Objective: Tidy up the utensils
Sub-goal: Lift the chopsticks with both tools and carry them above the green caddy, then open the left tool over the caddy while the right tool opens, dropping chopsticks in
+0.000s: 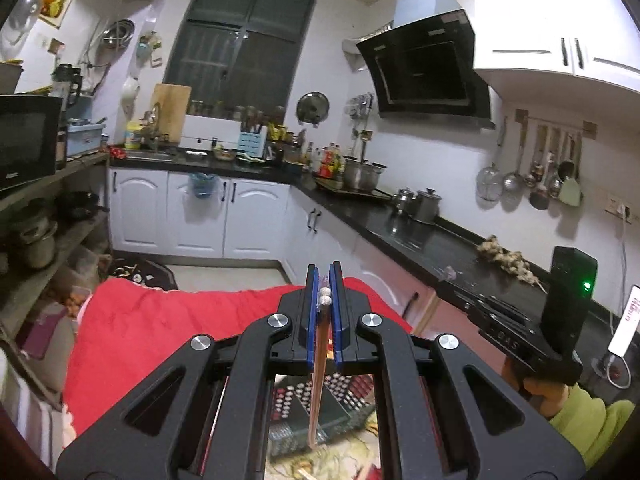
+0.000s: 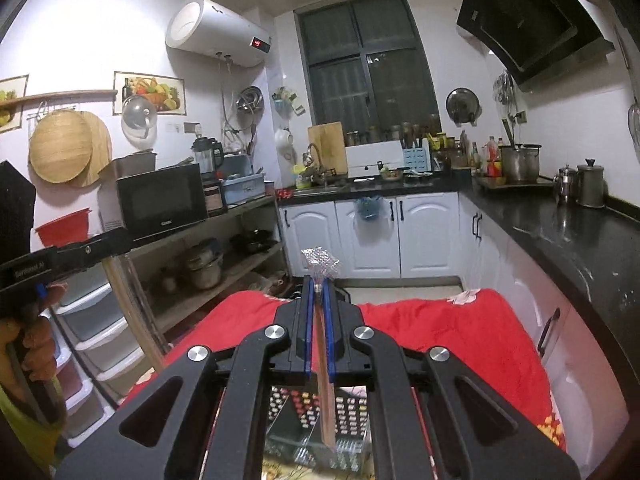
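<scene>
Left claw [image 1: 324, 280]: clenched on a pair of chopsticks [image 1: 319, 376]. The round ends stick out between the blue pads [image 1: 311, 300]; the sticks hang down below the claw.
Right claw [image 2: 318, 280]: clenched on one thin wood utensil [image 2: 326, 384] with a clear faceted top [image 2: 320, 262] that sticks out past the fingertips. Exact type: cannot tell.
Basket [image 1: 340, 412]: dark mesh holder with many holes, seen through the frame of both claws, directly under the utensil tips. It stands on a patterned cloth [image 1: 340, 460].
Where utensils are: both in the air, approx. vertical, tips above or just inside the basket. Whether they touch its bottom: cannot tell.
Step in hand (my judgement): drop utensils into the basket.
How to do well: keep each stick upright and centred over the opening. Lower until tips are well inside the wall, then let go slowly. Release one side first, so the 2 claws do not bump. The chopstick pair is thin and may fan apart or bounce out if released high. Do not push on the mesh wall; the basket looks light and may tip.
Writing: red digits on water heater [image 2: 218, 26] display read approx. "49". Label on the other claw's body [image 2: 64, 264] is blurred; starts maybe w/ "Gen". Microwave [image 2: 162, 200] logo too small to read.
</scene>
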{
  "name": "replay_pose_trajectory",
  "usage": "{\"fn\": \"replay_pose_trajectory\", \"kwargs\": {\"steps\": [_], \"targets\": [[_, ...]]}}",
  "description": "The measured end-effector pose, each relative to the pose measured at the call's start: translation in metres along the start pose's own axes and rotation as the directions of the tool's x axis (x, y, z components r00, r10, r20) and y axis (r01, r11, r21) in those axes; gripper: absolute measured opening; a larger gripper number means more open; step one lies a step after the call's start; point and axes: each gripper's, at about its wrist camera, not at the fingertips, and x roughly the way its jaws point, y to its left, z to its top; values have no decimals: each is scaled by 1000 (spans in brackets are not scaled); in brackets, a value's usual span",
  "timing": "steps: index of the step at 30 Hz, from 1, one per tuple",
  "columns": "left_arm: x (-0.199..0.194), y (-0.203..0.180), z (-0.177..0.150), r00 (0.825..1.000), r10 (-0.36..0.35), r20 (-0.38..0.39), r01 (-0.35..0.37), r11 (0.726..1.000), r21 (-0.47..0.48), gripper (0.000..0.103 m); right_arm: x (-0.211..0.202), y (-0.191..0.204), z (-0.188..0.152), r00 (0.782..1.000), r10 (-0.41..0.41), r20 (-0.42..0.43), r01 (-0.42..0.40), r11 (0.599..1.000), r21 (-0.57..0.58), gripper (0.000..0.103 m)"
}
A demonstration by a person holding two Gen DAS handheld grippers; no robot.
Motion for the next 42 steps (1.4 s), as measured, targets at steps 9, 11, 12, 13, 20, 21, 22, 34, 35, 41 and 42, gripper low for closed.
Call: {"fn": "replay_pose_trajectory", "kwargs": {"steps": [9, 11, 12, 13, 20, 21, 22, 34, 35, 41, 42], "targets": [[42, 9, -18, 998, 64, -17, -64, 998, 12, 3, 26, 1, -18, 999, -38, -13, 37, 999, -10, 5], [52, 9, -26, 997, 61, -36, -61, 998, 7, 3, 29, 1, -24, 999, -41, -20, 40, 999, -11, 5], [57, 9, -30, 997, 62, -44, -62, 998, 5, 3, 30, 2, -27, 999, -44, -24, 43, 999, -11, 5], [60, 9, -32, 997, 64, -49, -64, 998, 7, 3, 31, 1, -29, 999, -46, -28, 46, 999, -9, 5], [80, 5, -64, 990, 104, -94, -99, 994, 54, 3, 37, -3, -46, 997, -57, -59, 59, 998, 18, 6], [82, 4, -67, 989, 109, -100, -103, 993, 59, 4, 38, -5, -49, 996, -58, -67, 60, 998, 27, 6], [84, 5, -72, 988, 111, -110, -104, 993, 62, 4, 38, -6, -51, 996, -60, -71, 62, 998, 33, 6], [75, 14, -93, 982, 144, -126, -144, 990, 6, 76, 32, -15, -69, 990, -73, -121, 83, 993, 83, 30], [73, 14, -94, 981, 149, -126, -150, 989, 3, 83, 30, -16, -69, 990, -72, -122, 82, 993, 85, 32], [62, 12, -102, 974, 185, -128, -187, 982, -3, 93, 20, -16, -75, 987, -85, -133, 96, 992, 83, 40], [60, 12, -102, 975, 187, -123, -189, 982, -10, 93, 19, -16, -76, 987, -85, -136, 97, 992, 83, 41]]}}
